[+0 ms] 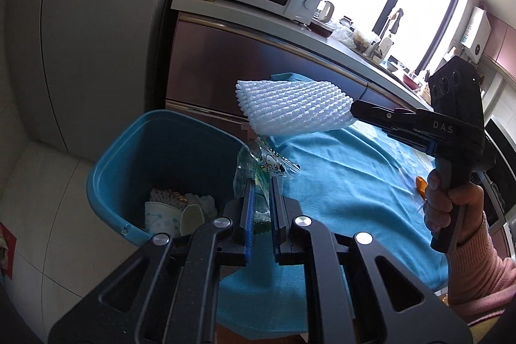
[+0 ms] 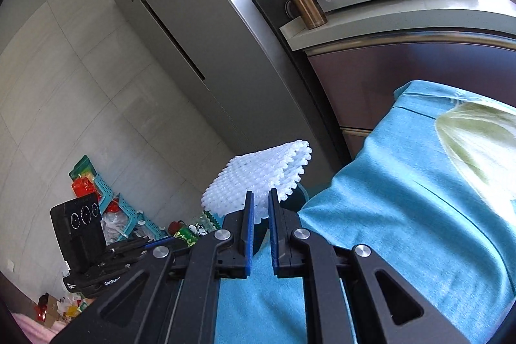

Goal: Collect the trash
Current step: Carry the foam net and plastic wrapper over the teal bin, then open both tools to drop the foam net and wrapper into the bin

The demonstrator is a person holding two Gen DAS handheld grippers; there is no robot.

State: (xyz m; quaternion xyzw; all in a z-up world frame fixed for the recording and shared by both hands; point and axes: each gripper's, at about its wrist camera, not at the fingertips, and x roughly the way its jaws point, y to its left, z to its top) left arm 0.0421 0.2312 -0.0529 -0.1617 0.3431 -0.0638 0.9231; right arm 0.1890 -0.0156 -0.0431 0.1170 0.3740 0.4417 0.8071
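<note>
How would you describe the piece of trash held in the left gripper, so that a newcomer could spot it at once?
Find the blue bin beside the table with the blue cloth. At its rim, the left gripper is shut on a crinkled clear wrapper. Unlike the white foam net above it, it is see-through, with green print and a cartoon figure.

At lower left the blue bin [image 1: 129, 170] gapes open above its litter, with the cloth-covered table [image 1: 338, 199] crowding its right rim.

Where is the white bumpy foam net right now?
The white foam net is pinched in the right gripper, up in the air over the blue cloth's edge, just right of the blue trash bin.
</note>
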